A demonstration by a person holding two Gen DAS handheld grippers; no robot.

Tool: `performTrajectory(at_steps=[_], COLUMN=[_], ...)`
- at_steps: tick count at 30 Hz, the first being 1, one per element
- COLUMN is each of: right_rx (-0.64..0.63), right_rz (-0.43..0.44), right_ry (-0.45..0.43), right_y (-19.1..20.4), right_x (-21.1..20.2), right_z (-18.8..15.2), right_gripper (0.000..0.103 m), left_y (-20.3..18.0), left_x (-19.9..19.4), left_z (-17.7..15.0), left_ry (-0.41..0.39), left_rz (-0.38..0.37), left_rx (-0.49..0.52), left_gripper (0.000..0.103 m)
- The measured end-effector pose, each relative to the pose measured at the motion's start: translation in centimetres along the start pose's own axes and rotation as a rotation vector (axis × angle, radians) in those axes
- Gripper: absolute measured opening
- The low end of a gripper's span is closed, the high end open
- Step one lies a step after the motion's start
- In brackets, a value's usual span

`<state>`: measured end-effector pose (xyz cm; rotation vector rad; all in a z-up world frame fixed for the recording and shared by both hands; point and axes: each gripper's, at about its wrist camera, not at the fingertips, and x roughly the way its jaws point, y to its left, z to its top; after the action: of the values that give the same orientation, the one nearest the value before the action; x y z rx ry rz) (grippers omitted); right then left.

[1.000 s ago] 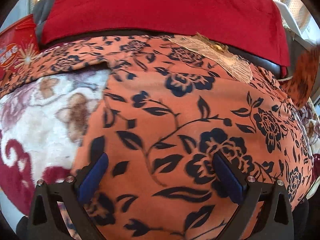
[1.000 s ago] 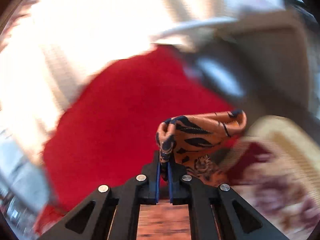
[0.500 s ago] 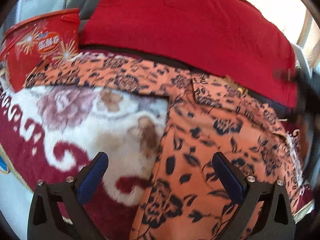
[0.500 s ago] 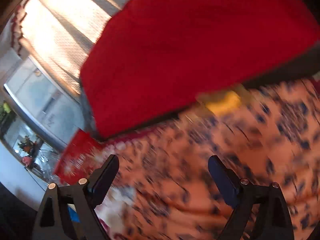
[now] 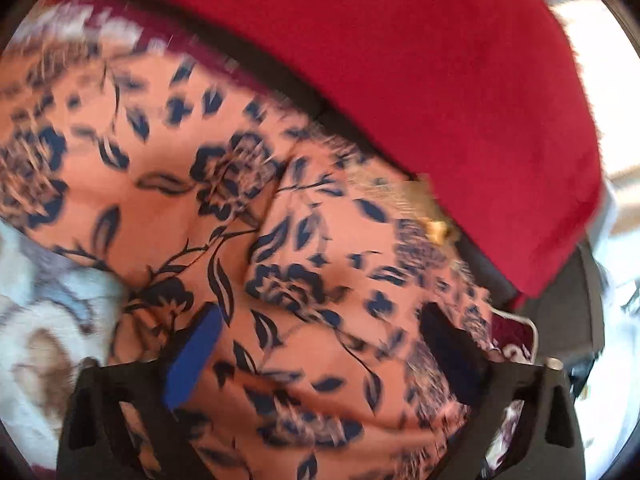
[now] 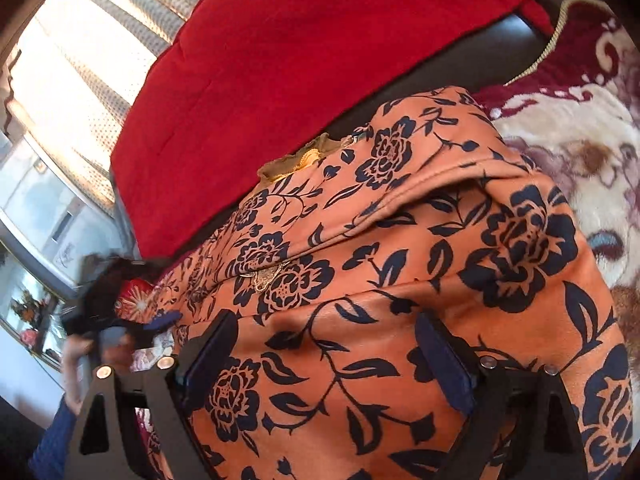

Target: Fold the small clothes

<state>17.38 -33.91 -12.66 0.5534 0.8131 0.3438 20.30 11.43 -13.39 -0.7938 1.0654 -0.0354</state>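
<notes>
An orange garment with a dark blue flower print [image 5: 304, 248] lies spread on a plush blanket; in the right wrist view [image 6: 400, 280] one part of it is folded over the rest. A gold lace neckline [image 6: 304, 160] shows at its far edge. My left gripper [image 5: 316, 360] is open and empty, close over the cloth. My right gripper [image 6: 328, 364] is open and empty, also just over the cloth. The left wrist view is blurred.
A red cushion [image 5: 420, 60] stands behind the garment against a dark sofa back [image 6: 460, 64]. The white and maroon flowered blanket [image 6: 580, 140] lies under the garment. A red printed container [image 6: 134, 300] and the other gripper in a hand [image 6: 96, 304] show at left.
My right gripper held a bunch of the orange cloth a second ago, then opened and let it go onto the garment. Both grippers have moved closer over the cloth.
</notes>
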Motion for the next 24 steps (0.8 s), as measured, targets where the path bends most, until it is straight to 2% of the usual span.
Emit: performTrajectory(at_steps=[1, 2, 3, 5, 6, 7, 8, 9, 10, 11, 12, 13, 14, 17, 19, 20, 21, 23, 24], right_rx=[-0.003, -0.009, -0.014, -0.019, -0.023, -0.029, -0.033, -0.034, -0.031, -0.022, -0.012, 0.002, 0.035, 0.153, 0.220, 0.307, 0.393, 0.423, 0.387], right_rz=[0.006, 0.007, 0.010, 0.010, 0.010, 0.012, 0.019, 0.025, 0.036, 0.053, 0.062, 0.068, 0.083, 0.107, 0.067, 0.024, 0.018, 0.032, 0.011], right_ry=[-0.003, -0.004, -0.002, 0.007, 0.003, -0.010, -0.029, -0.047, -0.069, -0.094, -0.105, -0.106, -0.107, -0.077, -0.060, -0.002, 0.064, 0.013, 0.007], right_y=[-0.2, -0.2, -0.2, -0.3, -0.3, -0.2, 0.1, 0.2, 0.3, 0.4, 0.4, 0.3, -0.2, -2.8, -5.3, -8.0, -10.2, -10.8, -9.4], right_x=[-0.1, -0.1, -0.2, -0.4, -0.9, -1.5, -2.0, -2.4, -3.0, -3.3, -3.3, -3.0, -2.3, 0.5, 2.8, 5.1, 6.9, 6.4, 5.7], right_z=[-0.1, 0.0, 0.1, 0.4, 0.6, 1.0, 1.6, 2.2, 3.1, 4.5, 5.7, 6.8, 8.6, 12.6, 14.4, 15.1, 15.1, 15.5, 15.8], right_gripper=[0.092, 0.092, 0.092, 0.092, 0.092, 0.092, 0.092, 0.092, 0.092, 0.092, 0.092, 0.092, 0.092, 0.092, 0.092, 0.092, 0.091, 0.091, 0.092], left_y=[0.4, 0.5, 0.6, 0.5, -0.1, -1.2, -1.7, -1.9, -1.8, -1.1, -0.8, 0.0, 0.7, 0.3, -0.1, -0.2, -0.3, -0.5, -0.4], left_x=[1.3, 1.9, 2.4, 1.0, -0.5, -3.1, -4.3, -4.6, -4.4, -3.1, -2.0, -0.3, 0.8, 0.9, 0.9, 0.9, 0.8, 0.6, 0.1], left_z=[0.2, 0.1, 0.2, -0.1, -0.4, -1.4, -2.4, -3.2, -3.5, -4.1, -4.3, -4.6, -4.8, -5.2, -5.3, -5.3, -5.3, -4.5, -3.9], left_ry=[0.032, 0.048, 0.057, 0.004, -0.058, -0.167, -0.221, -0.228, -0.216, -0.185, -0.153, -0.092, -0.069, -0.103, -0.102, -0.099, -0.093, -0.067, -0.053], left_rz=[0.023, 0.042, 0.084, 0.062, 0.056, 0.064, 0.090, 0.109, 0.120, 0.173, 0.193, 0.207, 0.205, 0.217, 0.220, 0.219, 0.215, 0.206, 0.196], left_rx=[-0.026, -0.027, -0.020, -0.032, 0.000, 0.076, 0.117, 0.146, 0.157, 0.166, 0.169, 0.162, 0.149, 0.190, 0.195, 0.200, 0.206, 0.210, 0.209], left_gripper=[0.059, 0.039, 0.004, 0.004, 0.004, 0.005, 0.005, 0.005, 0.005, 0.005, 0.005, 0.006, 0.006, 0.007, 0.008, 0.008, 0.008, 0.012, 0.026])
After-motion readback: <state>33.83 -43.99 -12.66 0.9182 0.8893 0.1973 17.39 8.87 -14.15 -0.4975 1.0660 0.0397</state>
